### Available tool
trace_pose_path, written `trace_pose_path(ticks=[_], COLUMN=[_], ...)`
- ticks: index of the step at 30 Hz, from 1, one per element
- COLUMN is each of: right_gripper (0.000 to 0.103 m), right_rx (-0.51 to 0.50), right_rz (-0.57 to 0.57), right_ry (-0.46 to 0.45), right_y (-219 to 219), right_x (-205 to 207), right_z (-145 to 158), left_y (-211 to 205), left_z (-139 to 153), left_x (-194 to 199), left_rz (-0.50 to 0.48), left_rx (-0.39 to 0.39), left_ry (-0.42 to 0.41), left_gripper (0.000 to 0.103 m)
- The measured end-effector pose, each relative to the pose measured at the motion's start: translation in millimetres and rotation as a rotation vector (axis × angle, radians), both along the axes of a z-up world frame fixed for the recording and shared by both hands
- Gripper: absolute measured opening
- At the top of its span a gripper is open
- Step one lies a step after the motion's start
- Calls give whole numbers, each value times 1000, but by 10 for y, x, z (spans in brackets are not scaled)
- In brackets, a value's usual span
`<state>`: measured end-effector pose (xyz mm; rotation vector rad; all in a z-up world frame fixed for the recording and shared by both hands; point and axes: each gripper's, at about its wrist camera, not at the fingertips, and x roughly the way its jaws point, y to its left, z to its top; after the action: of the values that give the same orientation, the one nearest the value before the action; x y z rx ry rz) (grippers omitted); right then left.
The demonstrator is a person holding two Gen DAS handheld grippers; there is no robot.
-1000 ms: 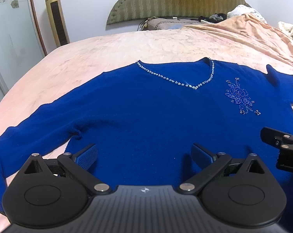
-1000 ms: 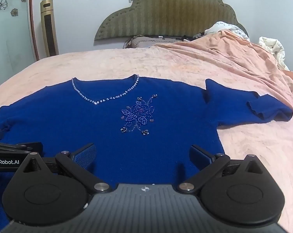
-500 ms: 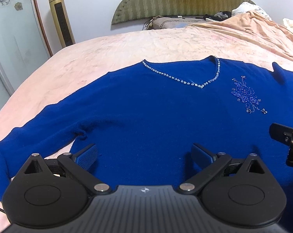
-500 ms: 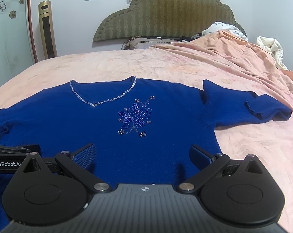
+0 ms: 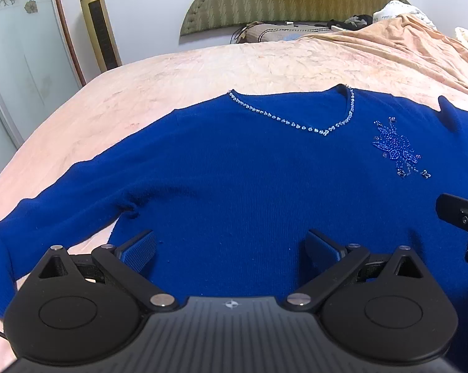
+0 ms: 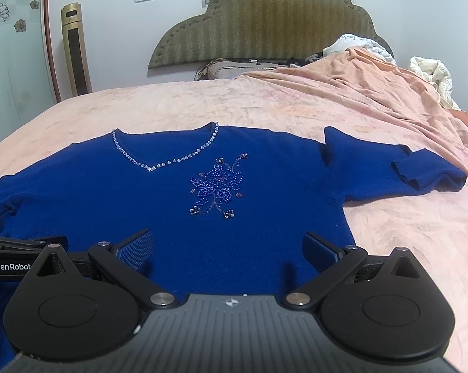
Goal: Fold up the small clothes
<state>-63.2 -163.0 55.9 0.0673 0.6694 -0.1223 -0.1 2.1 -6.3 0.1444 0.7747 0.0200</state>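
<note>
A blue sweater is lying face up and spread flat on a peach bedspread, neckline pointing toward the headboard. Its beaded V-neck trim and beaded flower motif are both facing up, which suggests no panel is yet turned over. One sleeve is stretching out toward the bed's edge in the left wrist view; the other sleeve is lying out to the side in the right wrist view, with its cuff doubling back on itself, though whether this is a deliberate fold or a loose wrinkle cannot be judged from this angle.

The left gripper is hovering over the lower body of the garment near the armpit seam, its jaws standing wide apart and holding nothing. The right gripper is hovering over the lower body below the flower motif, jaws likewise wide apart and empty. Each tool is appearing at the edge of the other's view, so the two are working side by side.

By this evidence the task is standing at its beginning: the garment is laid out, while sleeve folds and body folds are all remaining. A gold tower fan and a rumpled quilt are lying outside the work area.
</note>
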Motion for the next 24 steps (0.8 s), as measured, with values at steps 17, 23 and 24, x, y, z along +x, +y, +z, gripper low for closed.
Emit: trace_pose_path(ticks=[17,23,24], right_gripper=[103,103,103], right_rx=[24,45,49], right_rz=[16,26,25], right_ry=[2,-17,-19], right_y=[-2,-27,-38], right_x=[-4,-15,-15], right_z=[-12,-3,-1], left_y=[-43,-95,-98], left_z=[-30,-37,-38], left_x=[29,68,70], left_rz=[-4,-5,-4], left_rx=[-1,6,7], left_ry=[5,7,7], left_gripper=[103,103,103])
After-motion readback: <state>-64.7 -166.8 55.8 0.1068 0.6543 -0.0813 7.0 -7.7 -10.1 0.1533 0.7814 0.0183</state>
